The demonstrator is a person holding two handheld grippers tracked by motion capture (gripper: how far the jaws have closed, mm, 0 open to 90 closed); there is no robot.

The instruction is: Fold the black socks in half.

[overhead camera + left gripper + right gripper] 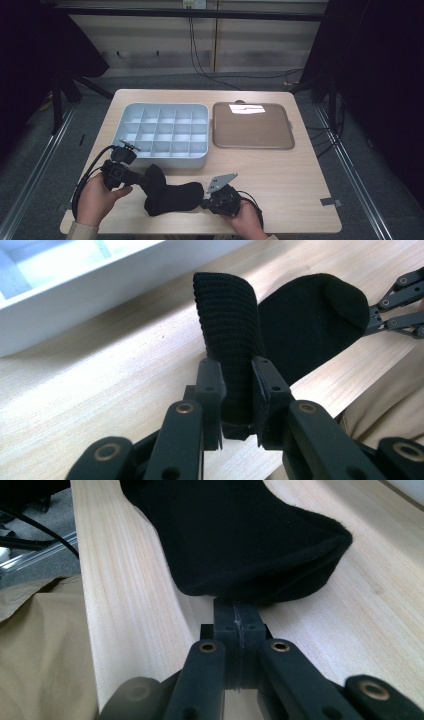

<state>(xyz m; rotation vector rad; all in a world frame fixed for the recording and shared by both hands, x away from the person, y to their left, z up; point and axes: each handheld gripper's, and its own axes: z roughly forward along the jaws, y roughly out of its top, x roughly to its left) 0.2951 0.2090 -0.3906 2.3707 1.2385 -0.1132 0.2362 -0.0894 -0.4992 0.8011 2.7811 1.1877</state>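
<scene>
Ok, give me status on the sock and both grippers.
Left gripper shut on sock cuff. Right gripper shut, at the toe end, grip unclear. Sock on table, short of divider tray. Nothing in the way.

One black fabric sock (170,195) is lying on the single pale wooden table (290,170). One white plastic organiser tray (162,132) is sitting there, its grid showing twenty compartments, five across and four deep. One brown square flat tray (252,126) is resting beside it. Two black two-jaw grippers are working here, the left gripper (142,179) and the right gripper (204,202), each being held by one hand, two hands in all.
</scene>
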